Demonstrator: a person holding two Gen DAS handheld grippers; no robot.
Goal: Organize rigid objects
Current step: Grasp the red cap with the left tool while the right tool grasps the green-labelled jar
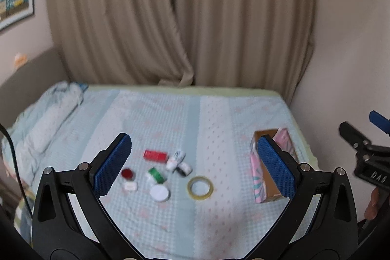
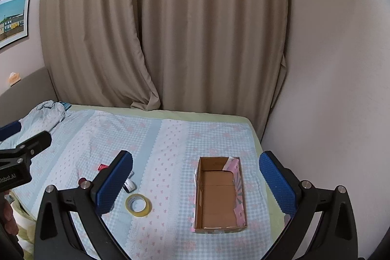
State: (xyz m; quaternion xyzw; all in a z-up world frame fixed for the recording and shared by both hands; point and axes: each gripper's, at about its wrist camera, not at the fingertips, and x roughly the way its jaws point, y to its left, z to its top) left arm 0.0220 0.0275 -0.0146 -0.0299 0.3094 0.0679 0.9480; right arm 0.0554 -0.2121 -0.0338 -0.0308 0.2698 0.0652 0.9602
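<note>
Small objects lie on the bed in the left wrist view: a red box (image 1: 155,154), a red round lid (image 1: 127,173), a green-and-white item (image 1: 156,175), a white round lid (image 1: 159,193), a small white case (image 1: 130,186), white-and-black pieces (image 1: 179,163) and a yellow tape roll (image 1: 200,187). An open cardboard box (image 2: 220,194) with pink patterned sides stands empty to their right; it also shows in the left wrist view (image 1: 263,177). My left gripper (image 1: 193,165) is open above the objects. My right gripper (image 2: 195,180) is open above the bed beside the cardboard box. The tape roll (image 2: 138,205) lies near its left finger.
The bed sheet (image 2: 170,138) is light blue with pink flowers. A crumpled blanket (image 1: 46,118) lies at the far left. Beige curtains (image 2: 170,28) hang behind the bed, and a wall (image 2: 329,89) borders its right edge.
</note>
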